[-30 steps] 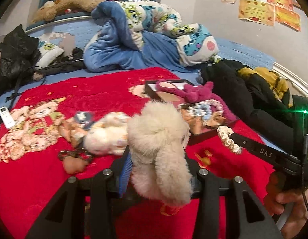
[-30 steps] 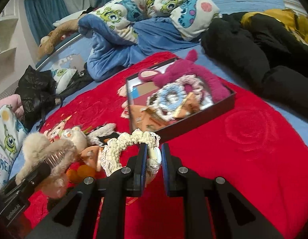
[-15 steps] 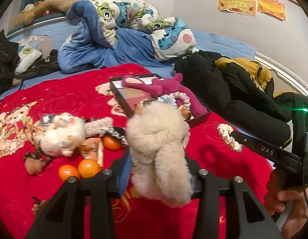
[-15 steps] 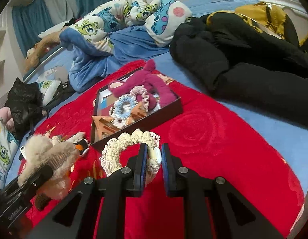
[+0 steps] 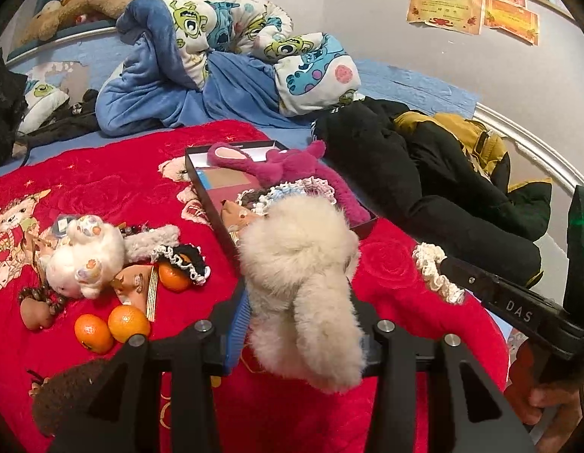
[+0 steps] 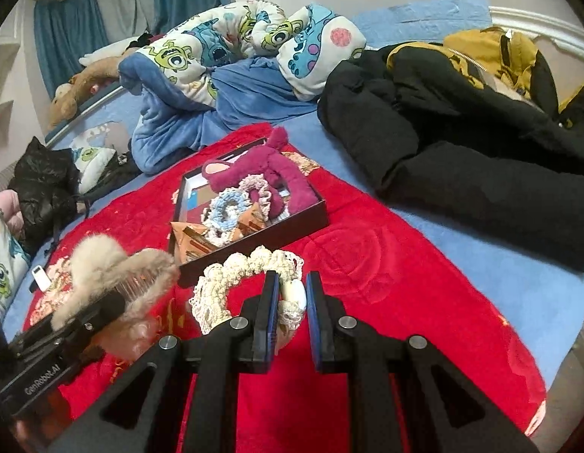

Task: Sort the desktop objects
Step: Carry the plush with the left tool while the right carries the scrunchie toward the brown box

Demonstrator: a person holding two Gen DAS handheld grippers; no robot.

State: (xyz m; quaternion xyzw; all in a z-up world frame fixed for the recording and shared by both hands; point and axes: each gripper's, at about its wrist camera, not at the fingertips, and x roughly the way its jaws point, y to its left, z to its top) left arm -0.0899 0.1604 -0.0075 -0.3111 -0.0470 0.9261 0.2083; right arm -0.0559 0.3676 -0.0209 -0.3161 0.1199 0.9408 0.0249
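On the bed, a red blanket [image 5: 114, 188] with cartoon bears printed on it covers the blue sheet [image 6: 518, 283] and serves as my work surface. My left gripper [image 5: 299, 302] is clamped on a cream fur hair clip [image 5: 303, 287]; my right gripper [image 6: 290, 302] is clamped on a cream lace scrunchie [image 6: 231, 275]. Both are held above the blanket, on the near side of the black tray [image 6: 292, 222]. That tray sits toward the blanket's far edge and holds a magenta plush headband [image 6: 265, 173], a light blue scrunchie [image 6: 224, 207] and other pieces. Left of the tray lie a white plush toy [image 5: 84, 260], three oranges [image 5: 129, 322] and a wooden bead bracelet [image 5: 46, 298]. Beyond the blanket: a bunched monster-print quilt [image 5: 224, 30], a black and mustard jacket [image 6: 462, 113] to the right, teal curtains [image 6: 65, 34], and certificates [image 5: 447, 11] on the grey wall [image 5: 481, 68].
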